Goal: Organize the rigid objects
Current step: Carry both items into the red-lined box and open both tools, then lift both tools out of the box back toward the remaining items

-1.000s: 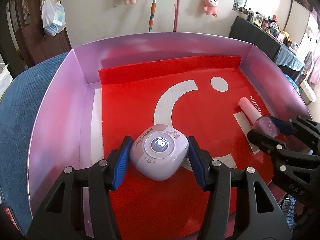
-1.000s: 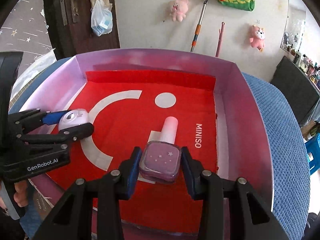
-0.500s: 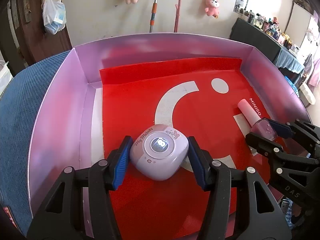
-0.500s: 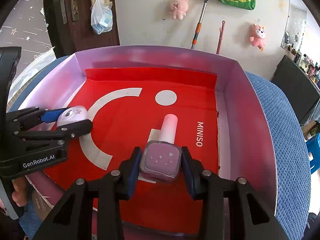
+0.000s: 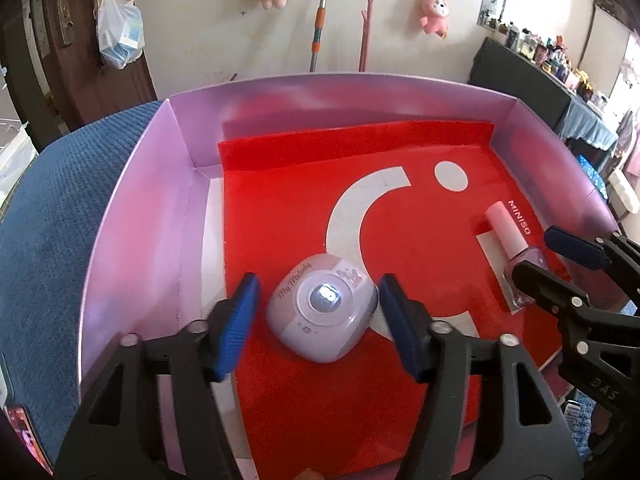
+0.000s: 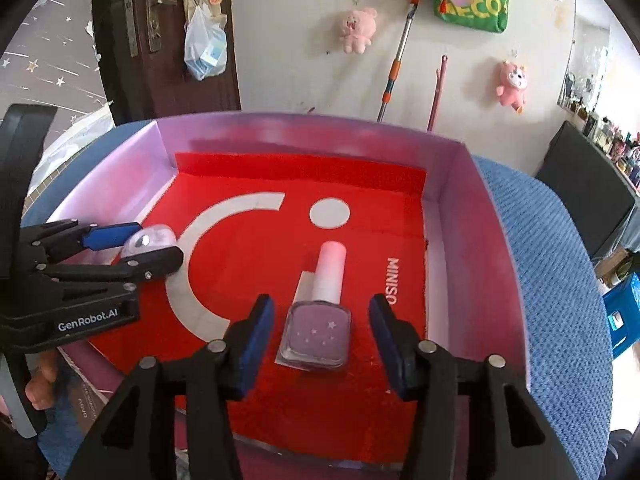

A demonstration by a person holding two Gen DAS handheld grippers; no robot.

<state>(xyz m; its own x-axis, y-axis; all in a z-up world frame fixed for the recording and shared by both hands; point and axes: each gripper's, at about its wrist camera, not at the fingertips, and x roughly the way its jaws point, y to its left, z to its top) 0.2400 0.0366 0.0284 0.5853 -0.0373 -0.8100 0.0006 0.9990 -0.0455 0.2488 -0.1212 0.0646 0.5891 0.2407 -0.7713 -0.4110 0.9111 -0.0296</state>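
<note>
On the blue-covered counter [image 6: 552,264] sits the pink box [image 5: 132,240]. Inside it, both grippers' fingers have just been opening, releasing the lilac gadget [image 5: 322,312] left and the nail polish bottle [image 6: 318,332] right, probably placed there for tidiness.

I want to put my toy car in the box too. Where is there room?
Room: the far half of the red mat, by the back wall. Crowded near the front: the lilac gadget between left tongs, nail polish bottle between right tongs.
</note>
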